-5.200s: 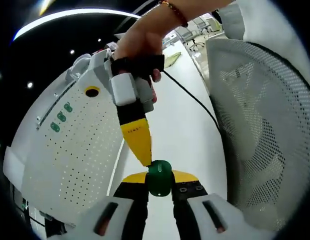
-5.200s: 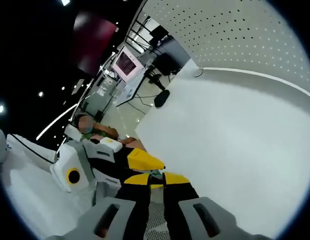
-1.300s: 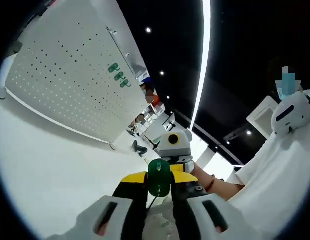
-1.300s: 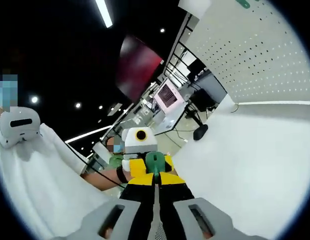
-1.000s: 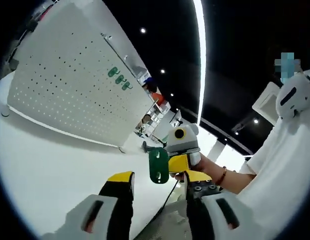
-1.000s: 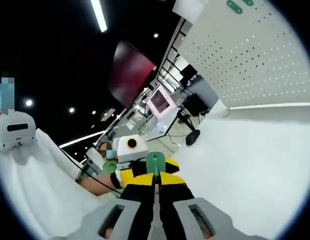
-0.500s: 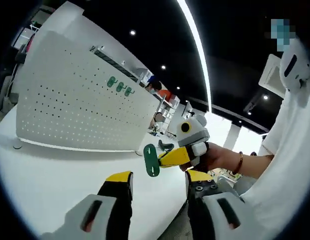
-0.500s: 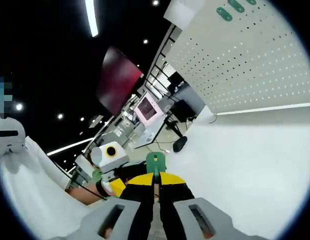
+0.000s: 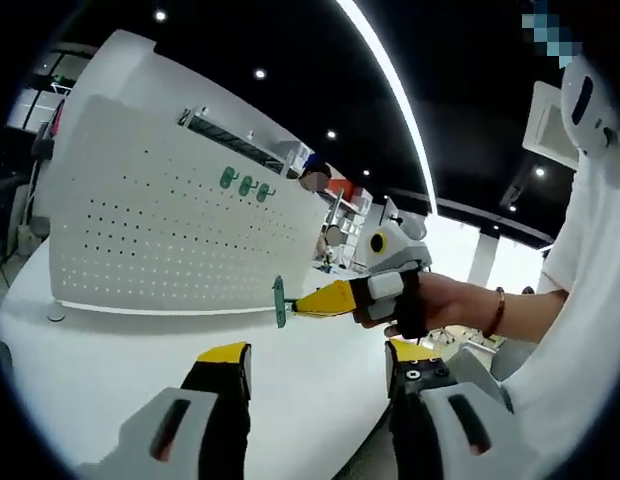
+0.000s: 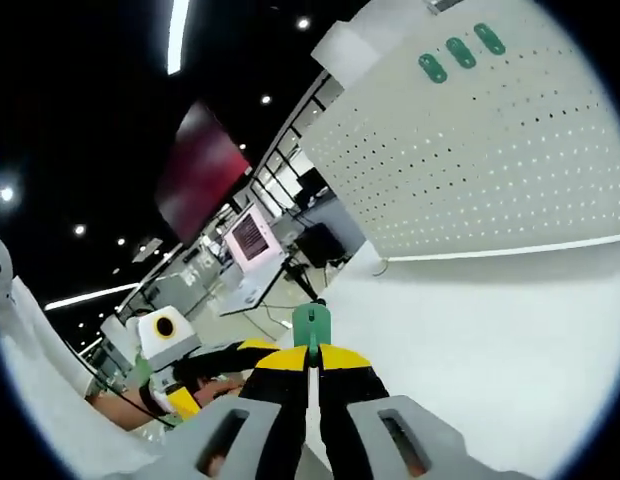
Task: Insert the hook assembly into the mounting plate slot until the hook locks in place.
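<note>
My right gripper (image 10: 311, 372) is clamped on the green hook (image 10: 311, 325); in the right gripper view its flat plate stands up between my yellow tips, long axis running straight out along the jaws. In the left gripper view that same right gripper (image 9: 308, 301) reaches in from the right, my hand (image 9: 430, 303) around it, with the hook (image 9: 280, 301) seen edge-on at its tip, facing the white pegboard (image 9: 160, 240). Three green hooks (image 9: 245, 184) already sit near the board's top. My left gripper (image 9: 312, 365) is spread wide with nothing between its jaws, above the white table (image 9: 110, 370).
</note>
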